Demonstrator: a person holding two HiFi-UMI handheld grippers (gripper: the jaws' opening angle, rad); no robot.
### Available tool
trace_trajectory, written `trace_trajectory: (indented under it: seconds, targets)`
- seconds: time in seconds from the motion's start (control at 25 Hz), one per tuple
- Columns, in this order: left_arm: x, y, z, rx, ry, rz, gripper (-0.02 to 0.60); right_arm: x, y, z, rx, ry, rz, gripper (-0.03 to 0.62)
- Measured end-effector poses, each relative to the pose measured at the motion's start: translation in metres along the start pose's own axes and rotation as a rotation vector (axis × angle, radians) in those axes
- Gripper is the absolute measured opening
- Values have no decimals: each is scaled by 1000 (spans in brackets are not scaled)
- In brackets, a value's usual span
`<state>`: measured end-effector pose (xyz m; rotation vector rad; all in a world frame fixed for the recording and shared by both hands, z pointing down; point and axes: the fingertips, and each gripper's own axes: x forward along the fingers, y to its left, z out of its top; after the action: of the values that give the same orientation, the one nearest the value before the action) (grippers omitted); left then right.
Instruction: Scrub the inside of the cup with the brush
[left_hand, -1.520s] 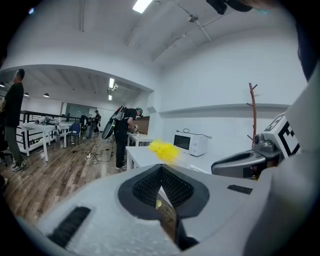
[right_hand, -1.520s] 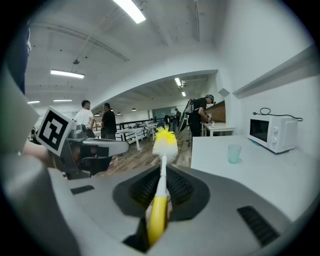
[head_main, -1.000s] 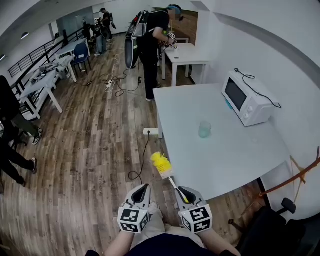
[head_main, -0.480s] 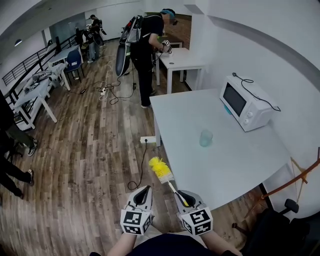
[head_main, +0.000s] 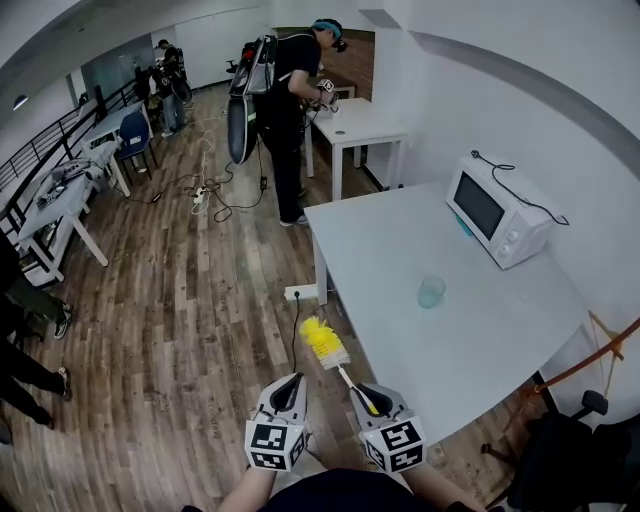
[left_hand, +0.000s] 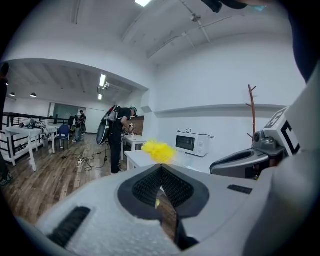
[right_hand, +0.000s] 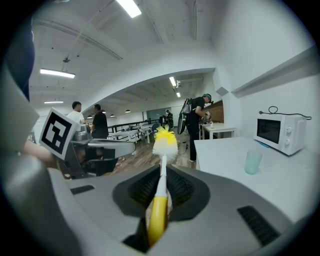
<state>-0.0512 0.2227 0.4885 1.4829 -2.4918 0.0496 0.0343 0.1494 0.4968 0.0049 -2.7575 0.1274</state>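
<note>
Cup (head_main: 431, 291): a pale, see-through tumbler standing upright on the white surface (head_main: 390, 250), ahead of both grippers and off to their right, well apart from them; in the right gripper view it (right_hand: 253, 162) appears to the right of the jaws.

Left gripper (head_main: 288, 382): held low over the wooden floor (head_main: 180, 300), short of the surface edge. Its jaws are pressed together with nothing between them, the ribbed pads (left_hand: 150, 184) meeting at the tip (left_hand: 161, 167). Its marker cube (head_main: 275, 445) sits at the rear.

Brush (head_main: 338, 362): pinched by the right gripper (head_main: 368, 385), which lies just beside the left one. The yellow handle runs back between the closed jaws (right_hand: 162, 170) and the white stem (right_hand: 162, 167) projects forward, tilted toward the left gripper's side. The yellow bristle head (head_main: 322, 340) hangs over the floor, near the corner of the surface and apart from the cup. In the left gripper view the same bristles (left_hand: 158, 151) show just beyond the jaw tips.

Microwave (head_main: 498, 210): white, against the wall at the far right of the surface, beyond the cup.
</note>
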Motion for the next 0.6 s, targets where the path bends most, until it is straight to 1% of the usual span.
trace_trajectory:
  seconds: [0.24,0.6]
  targets:
    - [19,45,6,-7,22,-51,18,35,6,18,27,5,-66,49]
    - [44,109,12,31,57,-183,18,89,11,42,96,-27,-219,49]
